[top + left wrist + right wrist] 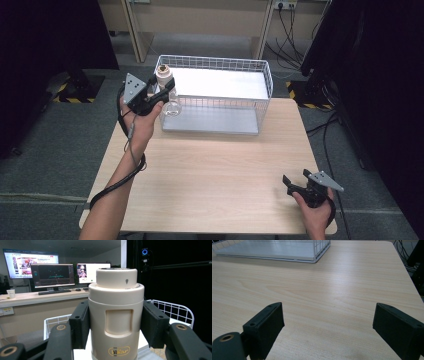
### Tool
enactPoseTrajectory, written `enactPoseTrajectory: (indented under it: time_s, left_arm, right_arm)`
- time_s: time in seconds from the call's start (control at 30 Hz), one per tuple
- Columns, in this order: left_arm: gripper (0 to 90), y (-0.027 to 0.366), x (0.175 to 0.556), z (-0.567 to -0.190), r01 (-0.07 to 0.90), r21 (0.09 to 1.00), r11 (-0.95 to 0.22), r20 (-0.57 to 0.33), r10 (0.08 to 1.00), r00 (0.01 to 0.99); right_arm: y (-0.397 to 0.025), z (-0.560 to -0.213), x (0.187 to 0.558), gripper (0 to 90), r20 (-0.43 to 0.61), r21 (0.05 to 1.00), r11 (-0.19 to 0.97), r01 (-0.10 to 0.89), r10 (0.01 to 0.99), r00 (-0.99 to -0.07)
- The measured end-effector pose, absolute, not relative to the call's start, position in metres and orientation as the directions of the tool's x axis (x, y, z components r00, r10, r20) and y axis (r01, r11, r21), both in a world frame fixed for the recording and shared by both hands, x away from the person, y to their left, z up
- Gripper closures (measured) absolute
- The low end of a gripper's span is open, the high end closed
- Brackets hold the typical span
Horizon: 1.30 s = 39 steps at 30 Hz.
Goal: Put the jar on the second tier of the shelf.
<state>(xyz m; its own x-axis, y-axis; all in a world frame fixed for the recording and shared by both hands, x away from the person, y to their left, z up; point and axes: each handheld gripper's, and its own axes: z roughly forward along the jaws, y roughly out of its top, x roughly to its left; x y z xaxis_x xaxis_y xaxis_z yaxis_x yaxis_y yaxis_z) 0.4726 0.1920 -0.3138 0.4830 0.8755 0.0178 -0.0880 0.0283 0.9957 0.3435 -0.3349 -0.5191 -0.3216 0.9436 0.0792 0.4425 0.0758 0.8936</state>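
Note:
A cream cylinder bottle point(164, 76) with a clear glass lower part is held upright in the air over the near left corner of the white wire basket point(216, 60). My left gripper point(162, 91) is shut on its cream body. In the left gripper view the bottle point(115, 290) stands between both pads point(80, 325), with the left gripper point(115, 326) clamped round its middle and a small gold logo low on its front. My right gripper point(295, 177) rests at the table's near right corner. The right gripper point(328, 325) is open, with nothing but bare wood between its jaws.
The light wooden table point(215, 165) carries the basket along its far edge; the basket point(314, 250) has a pale flat floor. Black curtains hang at both sides, and cables lie on the floor at the right. Monitors point(52, 275) stand on a desk beyond.

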Motion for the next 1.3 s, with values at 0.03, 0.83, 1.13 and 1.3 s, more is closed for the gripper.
enactPoseTrajectory:
  time_s: [0.03, 0.83, 1.13, 1.3]
  left_arm:
    - [45.8, 0.192, 0.473, -0.313, -0.089, 0.996, 0.028, 0.018, 0.876, 0.482]
    - [45.8, 0.185, 0.482, -0.288, -0.106, 0.994, 0.013, 0.038, 0.884, 0.465]
    - [45.8, 0.181, 0.486, -0.283, -0.108, 0.994, 0.015, 0.034, 0.902, 0.430]
    - [45.8, 0.178, 0.488, -0.282, -0.108, 0.994, 0.011, 0.035, 0.906, 0.421]
  right_arm:
    - [-0.335, -0.519, 0.343, 10.2, 0.080, 0.894, 0.075, 0.442, 0.943, -0.322]
    - [-0.335, -0.519, 0.344, 10.2, 0.079, 0.893, 0.078, 0.444, 0.942, -0.325]
    - [-0.335, -0.519, 0.344, 10.2, 0.077, 0.893, 0.080, 0.443, 0.943, -0.325]
    - [-0.335, -0.519, 0.344, 10.2, 0.080, 0.893, 0.078, 0.444, 0.942, -0.325]
